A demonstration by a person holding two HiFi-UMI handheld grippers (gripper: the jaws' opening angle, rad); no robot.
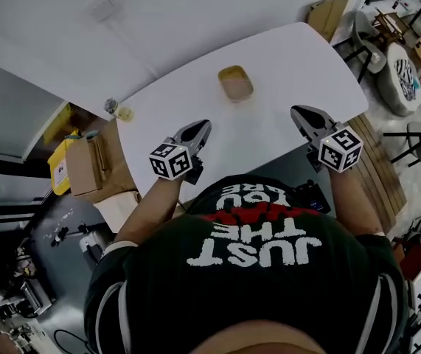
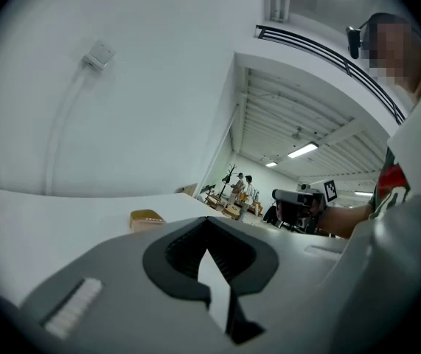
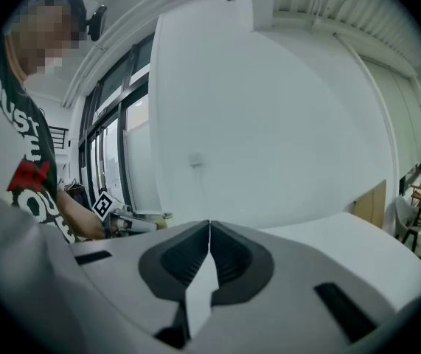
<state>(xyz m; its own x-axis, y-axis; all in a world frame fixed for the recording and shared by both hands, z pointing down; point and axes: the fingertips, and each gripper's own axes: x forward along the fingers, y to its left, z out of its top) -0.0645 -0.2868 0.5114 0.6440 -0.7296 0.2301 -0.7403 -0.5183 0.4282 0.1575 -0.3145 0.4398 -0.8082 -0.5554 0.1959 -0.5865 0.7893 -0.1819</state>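
A small tan box [image 1: 235, 83] lies on the white table [image 1: 284, 57], toward its far side; in the left gripper view the same tan box [image 2: 146, 218] shows beyond the jaws. My left gripper [image 1: 201, 127] hovers over the table's near edge, jaws shut with nothing between them. My right gripper [image 1: 296, 111] is held over the near right part of the table, also shut and empty. In the left gripper view the left gripper [image 2: 208, 220] has its tips meeting; the right gripper [image 3: 209, 223] looks the same in its own view. Both are well short of the box.
A small bottle with yellowish contents [image 1: 120, 111] stands at the table's left corner. Cardboard boxes [image 1: 85, 164] and a yellow item sit on the floor at left. Chairs and a round table [image 1: 402, 76] are at right. A white wall [image 1: 122, 21] backs the table.
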